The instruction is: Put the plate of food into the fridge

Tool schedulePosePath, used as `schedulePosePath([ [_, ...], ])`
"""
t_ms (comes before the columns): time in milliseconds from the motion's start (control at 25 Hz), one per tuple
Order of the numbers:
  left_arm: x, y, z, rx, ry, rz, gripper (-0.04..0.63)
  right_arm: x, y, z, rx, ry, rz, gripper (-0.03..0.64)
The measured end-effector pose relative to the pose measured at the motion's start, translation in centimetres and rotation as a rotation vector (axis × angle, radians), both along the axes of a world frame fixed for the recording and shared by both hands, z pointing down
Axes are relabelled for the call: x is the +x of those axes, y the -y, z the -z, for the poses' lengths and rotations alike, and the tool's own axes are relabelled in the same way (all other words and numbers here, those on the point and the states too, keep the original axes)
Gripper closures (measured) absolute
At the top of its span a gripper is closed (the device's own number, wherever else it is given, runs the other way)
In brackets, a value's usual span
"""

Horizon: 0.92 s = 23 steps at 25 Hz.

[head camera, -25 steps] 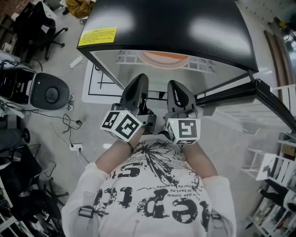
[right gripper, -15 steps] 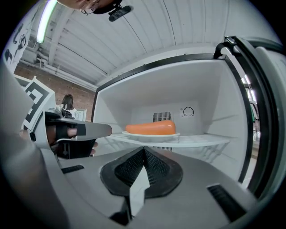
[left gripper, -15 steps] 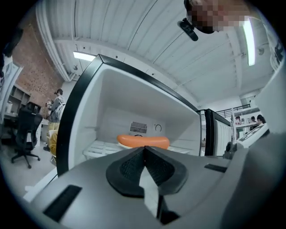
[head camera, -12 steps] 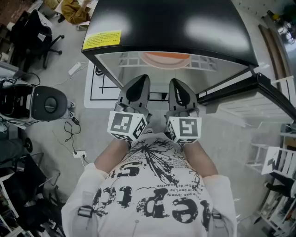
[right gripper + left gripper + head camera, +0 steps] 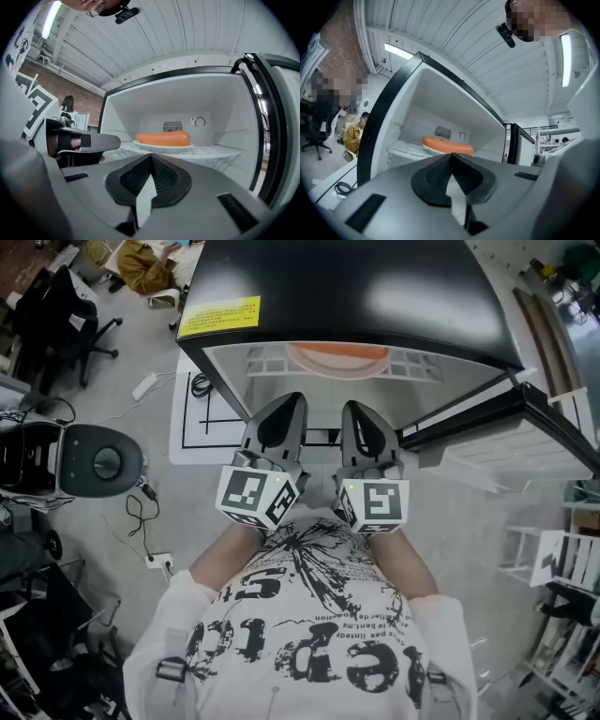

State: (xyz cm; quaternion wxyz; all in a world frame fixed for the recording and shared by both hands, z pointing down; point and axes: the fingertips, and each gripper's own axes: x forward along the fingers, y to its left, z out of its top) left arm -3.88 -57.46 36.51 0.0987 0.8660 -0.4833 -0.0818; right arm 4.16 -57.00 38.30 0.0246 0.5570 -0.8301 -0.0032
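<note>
I am looking down on the fridge (image 5: 347, 287) from directly in front of its opening. Its door (image 5: 525, 418) is standing wide open on the right side of the fridge as I am facing it.

The plate (image 5: 164, 147) is sitting inside the fridge on the white shelf (image 5: 213, 151), set back from the front edge of the fridge. The food (image 5: 163, 138), one long orange piece, is lying across the plate. A vent grille (image 5: 172, 126) and a round dial (image 5: 199, 122) are showing on the back wall of the fridge, above the food.

The left tongs (image 5: 284, 409) are pointing level at the fridge opening, with the tips just short of its front edge. The jaws are pressing fully together, and nothing is lying between them.

The right tongs (image 5: 361, 413) are pointing the same way, just beside the left tongs and equally short of the front edge of the fridge. These jaws are also meeting pad to pad and are gripping nothing.

Both tongs are hanging well apart from the plate. Neither is touching the plate or the shelf.

A yellow label (image 5: 220, 315) is showing on the black top of the fridge, near its left edge.
</note>
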Motion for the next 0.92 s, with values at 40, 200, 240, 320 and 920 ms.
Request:
schedulePosePath([
  [40, -0.1, 0.0, 0.0, -0.003, -0.005, -0.002, 0.589, 0.0, 0.0, 0.0, -0.002, 0.006, -0.005, 0.616],
  [200, -0.1, -0.1, 0.0, -0.001, -0.019, -0.013, 0.589, 0.1, 0.0, 0.1, -0.008, 0.032, -0.018, 0.615],
  [240, -0.1, -0.1, 0.0, -0.002, -0.030, -0.016, 0.589, 0.1, 0.0, 0.1, -0.008, 0.036, -0.020, 0.615],
  [320, -0.4, -0.1, 0.0, -0.010, -0.058, -0.024, 0.589, 0.0, 0.0, 0.1, -0.007, 0.039, -0.025, 0.615],
  [920, 0.1, 0.1, -1.0, -0.070, -0.059, -0.049, 0.589, 0.2, -0.1, -0.1, -0.012, 0.031, -0.039, 0.615],
])
